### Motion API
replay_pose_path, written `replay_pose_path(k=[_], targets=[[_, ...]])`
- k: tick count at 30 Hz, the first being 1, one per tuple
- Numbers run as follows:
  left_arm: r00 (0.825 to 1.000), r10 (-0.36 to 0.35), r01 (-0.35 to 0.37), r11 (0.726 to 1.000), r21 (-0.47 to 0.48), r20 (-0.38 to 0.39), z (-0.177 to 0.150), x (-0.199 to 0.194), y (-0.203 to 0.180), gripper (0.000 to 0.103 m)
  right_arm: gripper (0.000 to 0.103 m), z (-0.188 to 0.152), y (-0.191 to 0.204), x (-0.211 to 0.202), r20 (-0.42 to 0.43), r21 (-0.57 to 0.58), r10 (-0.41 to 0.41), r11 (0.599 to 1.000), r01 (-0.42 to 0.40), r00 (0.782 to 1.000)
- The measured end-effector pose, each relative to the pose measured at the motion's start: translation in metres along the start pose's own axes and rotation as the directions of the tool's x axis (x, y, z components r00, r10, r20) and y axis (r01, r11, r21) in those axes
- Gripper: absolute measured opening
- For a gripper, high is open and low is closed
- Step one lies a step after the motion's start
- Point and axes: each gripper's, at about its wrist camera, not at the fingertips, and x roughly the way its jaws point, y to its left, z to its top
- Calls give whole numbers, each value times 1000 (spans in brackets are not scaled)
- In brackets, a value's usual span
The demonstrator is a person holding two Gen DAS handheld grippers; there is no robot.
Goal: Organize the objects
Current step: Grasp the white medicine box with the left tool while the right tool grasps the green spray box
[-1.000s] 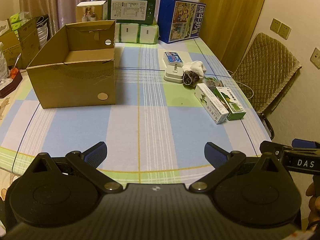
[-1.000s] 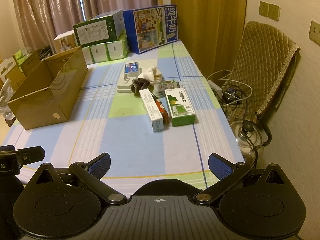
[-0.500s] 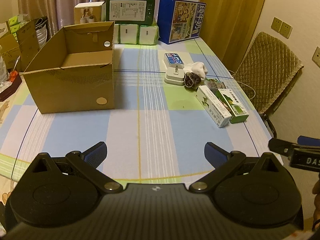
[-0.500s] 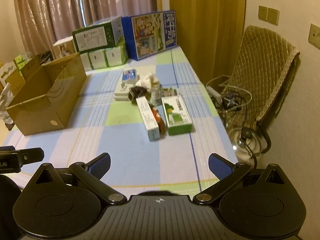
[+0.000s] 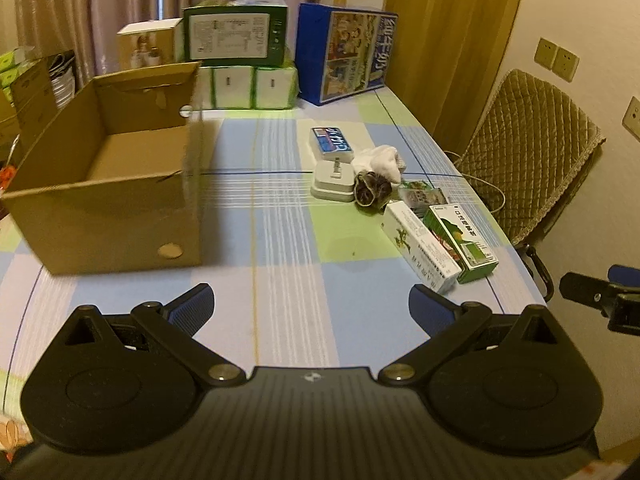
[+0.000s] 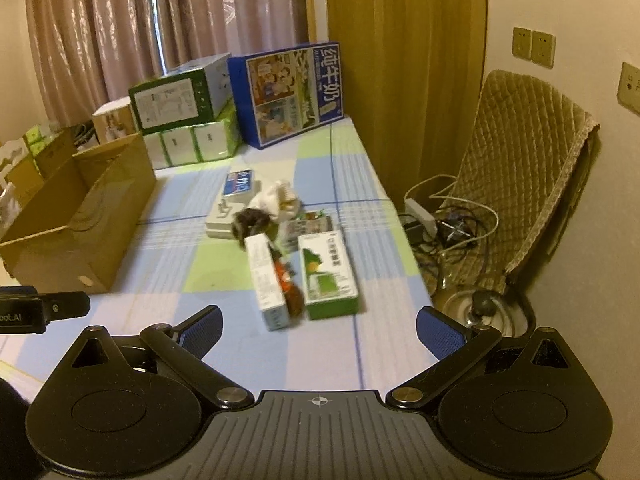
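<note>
Though both tongs [image 5: 311, 305] [image 6: 319, 326] apart and empty, small item [image 6: 289, 286] between boxes [image 6: 327, 274] blurred, unidentifiable

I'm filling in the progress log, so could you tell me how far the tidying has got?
Nothing looks done: the cardboard box shows a bare floor. Nothing is in hand either; the left gripper and right gripper both hover with jaws open and empty. Still loose on the table: the white carton, green carton, socks and small packs.
</note>
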Motion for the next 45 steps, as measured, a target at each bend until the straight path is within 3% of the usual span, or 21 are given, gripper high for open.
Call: replay_pose_path(k=[4,6,13,22,26,29,32,38,45], targets=[[999,-23,24,999,23,-31,10,23,-9,102,100,8,-11,24,-18,-18,-10,1000,10,1000],[998,-7,8,1000,24,-56,14,38,-14,102,89,11,-15,40,-33,-25,-8,1000,7,999],[995,-43,46,998,35,-90,25,88,-28,101,69,17,-24,99,-108,-51,40,998,-46,993],[992,-83,89,994,59,-91,38,130,-33,101,68,19,-23,163,-197,-133,58,987,-85,979],[990,-100,107,992,65,-97,40,139,-30,101,68,16,-22,177,-214,-156,47,984,-82,976],[989,-107,115,991,69,-103,40,143,-28,101,55,15,-17,184,-234,-168,51,981,-92,971],[987,-117,126,989,75,-105,38,144,-25,101,54,12,-8,184,-231,-183,56,978,-100,971],[981,-147,157,985,75,-123,34,147,-24,97,53,4,9,176,-250,-176,145,966,-192,957],[971,-172,199,967,160,-164,28,160,-40,84,53,3,-10,172,-234,-144,87,982,-123,968]])
